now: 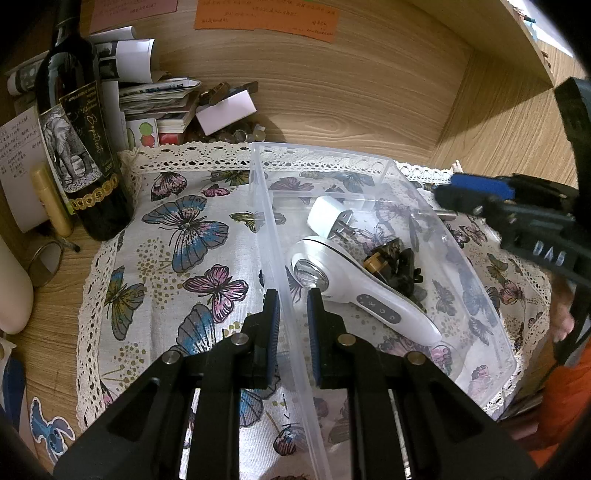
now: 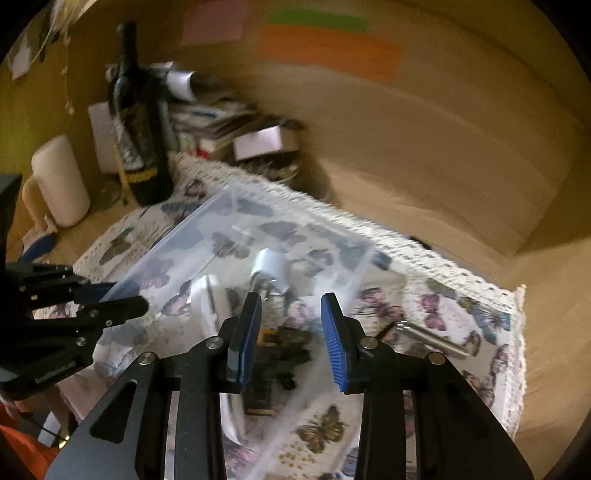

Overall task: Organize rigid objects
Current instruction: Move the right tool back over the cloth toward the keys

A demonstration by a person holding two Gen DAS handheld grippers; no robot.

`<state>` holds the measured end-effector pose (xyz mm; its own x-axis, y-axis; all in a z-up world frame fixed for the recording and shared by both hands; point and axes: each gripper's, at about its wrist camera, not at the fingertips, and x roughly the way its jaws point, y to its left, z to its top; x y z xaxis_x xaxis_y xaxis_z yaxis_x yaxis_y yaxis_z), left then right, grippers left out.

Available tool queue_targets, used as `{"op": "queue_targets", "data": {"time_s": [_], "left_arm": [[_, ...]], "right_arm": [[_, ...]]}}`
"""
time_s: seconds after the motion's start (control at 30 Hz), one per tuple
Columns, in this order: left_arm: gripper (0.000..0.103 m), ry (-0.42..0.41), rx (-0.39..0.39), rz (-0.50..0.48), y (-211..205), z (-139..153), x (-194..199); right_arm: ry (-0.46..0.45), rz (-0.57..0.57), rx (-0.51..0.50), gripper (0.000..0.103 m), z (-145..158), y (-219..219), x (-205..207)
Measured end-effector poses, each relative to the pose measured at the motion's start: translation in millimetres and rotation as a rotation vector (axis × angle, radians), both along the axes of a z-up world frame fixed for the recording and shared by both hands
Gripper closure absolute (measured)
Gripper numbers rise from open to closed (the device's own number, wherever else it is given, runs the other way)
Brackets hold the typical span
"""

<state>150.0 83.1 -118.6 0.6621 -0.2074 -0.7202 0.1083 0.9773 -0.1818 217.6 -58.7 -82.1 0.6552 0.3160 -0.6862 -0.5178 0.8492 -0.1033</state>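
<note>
A clear plastic bin (image 1: pixel 266 206) stands on a butterfly cloth (image 1: pixel 192 229). In it lie a white handheld device (image 1: pixel 354 291), a white charger plug (image 1: pixel 328 216) and a black-and-gold object (image 1: pixel 391 266). My left gripper (image 1: pixel 292 321) is shut on the bin's left wall, one pad on each side. The right gripper (image 2: pixel 290 332) hangs open over the bin's near part, nothing between its pads, the black object (image 2: pixel 288 343) below it. In the left wrist view it (image 1: pixel 448 190) shows at the bin's far right corner. A metal cylinder (image 2: pixel 428 338) lies on the cloth outside the bin.
A dark wine bottle (image 1: pixel 74 129) stands at the cloth's far left corner, with stacked papers and small boxes (image 1: pixel 159 99) behind it. A cream cylinder (image 2: pixel 61 181) stands further left. Wooden walls with paper notes (image 1: pixel 266 14) close the back and right. An orange sleeve (image 1: pixel 565 398) shows at right.
</note>
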Motion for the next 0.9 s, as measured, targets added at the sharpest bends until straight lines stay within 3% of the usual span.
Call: {"op": "queue_targets", "data": {"time_s": [0.17,0.27,0.3,0.47,0.57,0.9], "left_arm": [[0.09,0.0,0.0,0.0,-0.6,0.1,-0.3],[0.09,0.0,0.001,0.0,-0.7,0.1,-0.3],[0.09,0.0,0.001,0.0,-0.7,0.1,-0.3],[0.09,0.0,0.0,0.001,-0.6,0.1,-0.4],[0.09,0.0,0.001,0.0,-0.6,0.0,-0.5],[0.09,-0.001,0.008,0.002,-2.2,0.3,-0.1]], "right_arm": [[-0.013,-0.098,0.013,0.072,6.4,-35.2,2.5],[-0.006,-0.169,0.009,0.062,2.7,-59.1,5.3],[-0.002,-0.199,0.004,0.057,-0.7,-68.2,6.8],[0.07,-0.27,-0.02,0.057,-23.7,-93.8,14.5],[0.118,-0.302,-0.042,0.047,-43.7,-102.8,21.9],[0.203,-0.285,-0.017,0.045,-70.2,-101.5,53.6]]}}
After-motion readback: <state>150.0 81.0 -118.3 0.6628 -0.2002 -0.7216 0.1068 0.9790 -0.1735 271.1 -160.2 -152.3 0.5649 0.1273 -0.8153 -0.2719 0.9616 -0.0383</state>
